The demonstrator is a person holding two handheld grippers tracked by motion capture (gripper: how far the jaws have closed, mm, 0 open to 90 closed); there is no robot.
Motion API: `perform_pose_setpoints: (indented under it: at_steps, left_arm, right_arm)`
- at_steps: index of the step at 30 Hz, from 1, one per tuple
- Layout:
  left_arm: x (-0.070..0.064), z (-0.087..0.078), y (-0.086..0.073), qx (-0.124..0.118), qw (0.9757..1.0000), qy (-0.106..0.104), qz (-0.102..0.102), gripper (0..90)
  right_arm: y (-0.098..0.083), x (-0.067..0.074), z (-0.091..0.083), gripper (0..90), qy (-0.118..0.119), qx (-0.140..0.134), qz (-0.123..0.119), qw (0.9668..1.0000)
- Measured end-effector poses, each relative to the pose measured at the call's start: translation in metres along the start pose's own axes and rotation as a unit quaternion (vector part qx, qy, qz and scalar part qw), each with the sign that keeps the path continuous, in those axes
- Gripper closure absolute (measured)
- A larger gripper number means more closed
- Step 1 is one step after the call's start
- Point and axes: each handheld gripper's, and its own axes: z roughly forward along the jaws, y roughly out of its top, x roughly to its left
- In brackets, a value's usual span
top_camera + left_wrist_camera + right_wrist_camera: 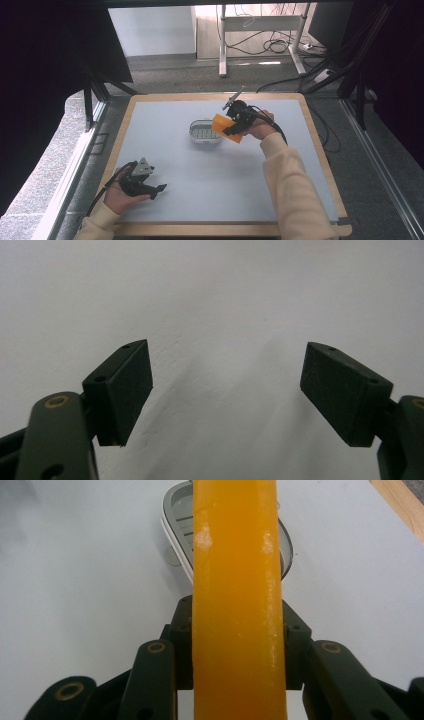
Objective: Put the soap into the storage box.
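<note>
At centre frame, our right tongs [231, 131] clamp an orange lid [225, 127] beside the clear box [202, 132]; left tongs [159, 190] gape, lower left.

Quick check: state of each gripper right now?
Left gripper: open, nothing between its jaws.
Right gripper: shut on the orange bar.

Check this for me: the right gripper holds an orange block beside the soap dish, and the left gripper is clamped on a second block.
Wrong about the left gripper: the left gripper view shows it open with nothing between its jaws. The right gripper does hold the orange block by the soap dish.
</note>
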Motion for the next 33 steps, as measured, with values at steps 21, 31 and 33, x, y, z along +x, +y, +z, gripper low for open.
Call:
perform_pose_setpoints:
  at_steps: [21, 31, 33]
  left_arm:
    - [0.001, 0.000, 0.000, -0.001, 1.0000, -0.003, -0.002, 20.9]
    - [0.001, 0.000, 0.000, 0.002, 1.0000, -0.005, -0.001, 20.9]
    - [0.001, 0.001, 0.000, 0.002, 1.0000, -0.005, 0.000, 20.9]
  right_arm:
    - [0.021, -0.012, 0.009, 61.6, 0.002, 0.005, -0.019, 0.9998]
    - [0.032, -0.013, 0.018, 61.6, 0.007, 0.001, -0.038, 0.9993]
    - [0.033, -0.014, 0.019, 61.6, 0.010, 0.001, -0.041, 0.9991]
